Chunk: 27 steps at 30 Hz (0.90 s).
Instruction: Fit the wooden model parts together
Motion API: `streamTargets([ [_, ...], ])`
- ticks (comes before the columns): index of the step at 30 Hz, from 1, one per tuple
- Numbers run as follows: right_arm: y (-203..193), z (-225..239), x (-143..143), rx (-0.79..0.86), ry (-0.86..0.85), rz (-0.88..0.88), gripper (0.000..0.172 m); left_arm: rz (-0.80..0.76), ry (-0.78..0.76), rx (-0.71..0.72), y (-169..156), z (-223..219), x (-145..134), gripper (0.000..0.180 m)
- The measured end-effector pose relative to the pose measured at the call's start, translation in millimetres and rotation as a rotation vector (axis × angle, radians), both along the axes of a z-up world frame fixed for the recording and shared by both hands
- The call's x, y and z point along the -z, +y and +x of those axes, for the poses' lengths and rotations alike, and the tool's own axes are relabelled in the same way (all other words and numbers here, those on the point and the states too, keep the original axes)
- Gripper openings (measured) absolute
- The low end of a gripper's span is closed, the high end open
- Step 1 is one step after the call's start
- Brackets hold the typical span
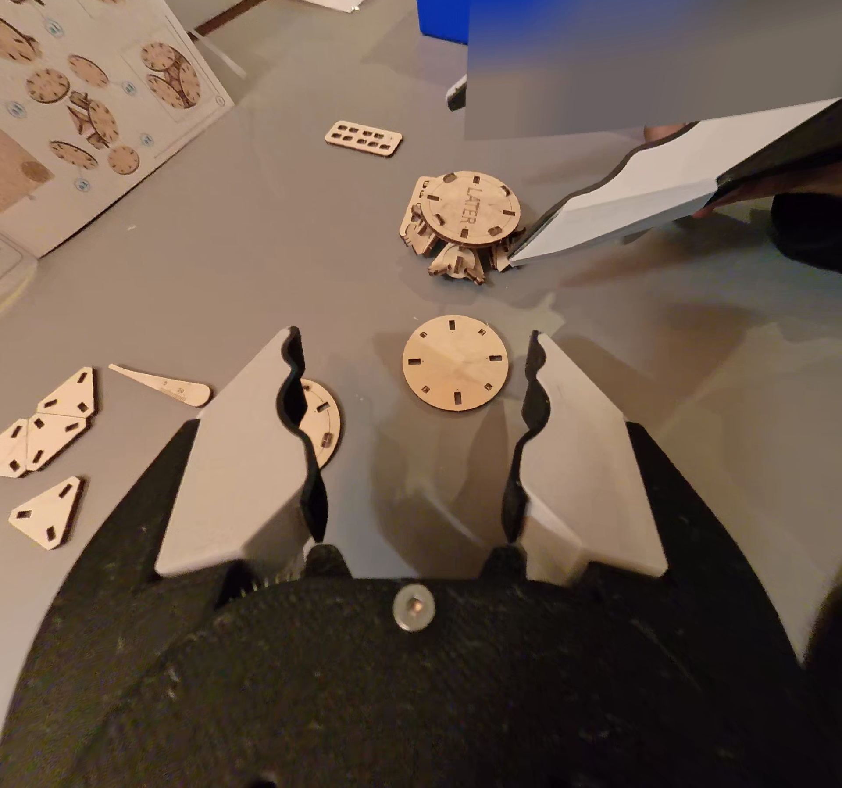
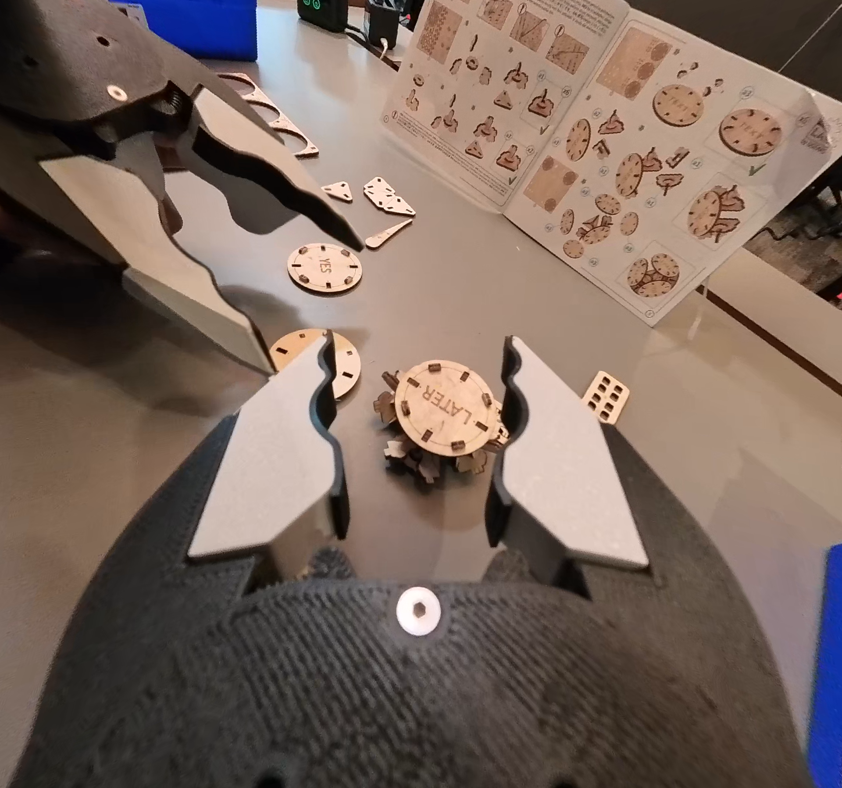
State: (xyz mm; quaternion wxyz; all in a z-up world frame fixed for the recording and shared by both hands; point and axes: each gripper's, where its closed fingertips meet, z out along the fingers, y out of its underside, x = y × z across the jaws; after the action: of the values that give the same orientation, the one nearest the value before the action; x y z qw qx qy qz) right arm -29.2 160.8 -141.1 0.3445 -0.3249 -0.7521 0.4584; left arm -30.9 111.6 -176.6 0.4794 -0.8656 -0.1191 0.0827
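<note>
Right now my left gripper (image 1: 414, 346) hangs over the plain slotted wooden disc (image 1: 454, 362) lying flat on the grey table (image 1: 273, 242), jaws spread wide and touching nothing; I'd keep the disc centred between both pads. Beyond it, my right gripper (image 2: 417, 351) straddles the half-built wooden assembly (image 2: 444, 413), gripping nothing, one finger right against its edge. Farther out lie the engraved disc (image 2: 324, 268), triangular plates (image 1: 50, 429) and open instruction booklet (image 2: 615, 150).

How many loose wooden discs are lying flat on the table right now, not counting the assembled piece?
2. A plain slotted disc lies between the open left gripper fingers; an engraved disc lies beyond it, beside that gripper's far finger. Others may be hidden.
</note>
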Motion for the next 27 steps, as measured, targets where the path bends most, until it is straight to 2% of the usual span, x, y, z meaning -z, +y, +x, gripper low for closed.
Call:
streamTargets([
  [27, -0.3, -0.5, 7.5, 0.005, -0.041, -0.004, 0.077, -0.018, 0.003, 0.000, 0.7, -0.3, 2.7, 0.094],
])
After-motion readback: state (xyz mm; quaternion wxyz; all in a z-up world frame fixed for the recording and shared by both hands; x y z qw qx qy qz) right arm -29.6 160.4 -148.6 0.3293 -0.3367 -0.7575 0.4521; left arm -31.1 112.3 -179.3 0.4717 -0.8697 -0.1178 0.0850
